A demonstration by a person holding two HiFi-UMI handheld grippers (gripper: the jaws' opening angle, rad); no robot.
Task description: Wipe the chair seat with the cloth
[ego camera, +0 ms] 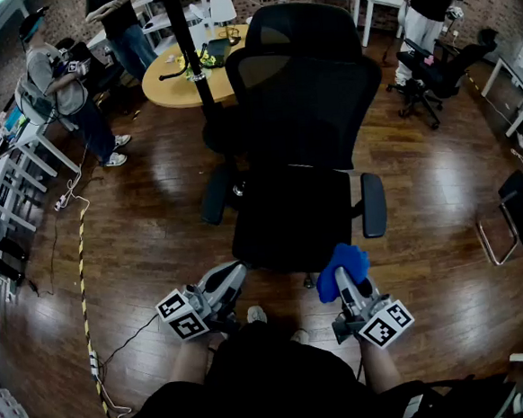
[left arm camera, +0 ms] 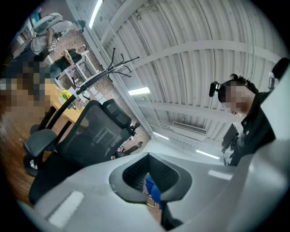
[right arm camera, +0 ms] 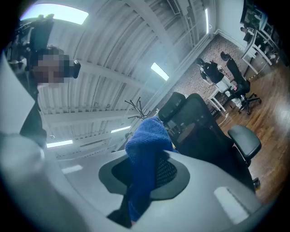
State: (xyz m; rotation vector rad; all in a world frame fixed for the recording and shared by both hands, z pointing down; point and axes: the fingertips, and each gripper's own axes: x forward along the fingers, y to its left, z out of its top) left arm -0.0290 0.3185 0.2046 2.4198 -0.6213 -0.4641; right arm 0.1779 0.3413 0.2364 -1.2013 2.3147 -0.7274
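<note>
Right gripper point(ego camera: 343, 278) is clamped on the blue cloth point(ego camera: 343, 262), bunched just off the front right corner of the chair seat point(ego camera: 289, 219); seat lies straight ahead, up-left. Left gripper point(ego camera: 232, 275) jaws together, holding nothing, by the front left edge

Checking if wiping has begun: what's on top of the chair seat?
The seat looks bare. The cloth, clamped in the right gripper, overlaps its front right corner, so that corner is hidden and contact can't be told.
</note>
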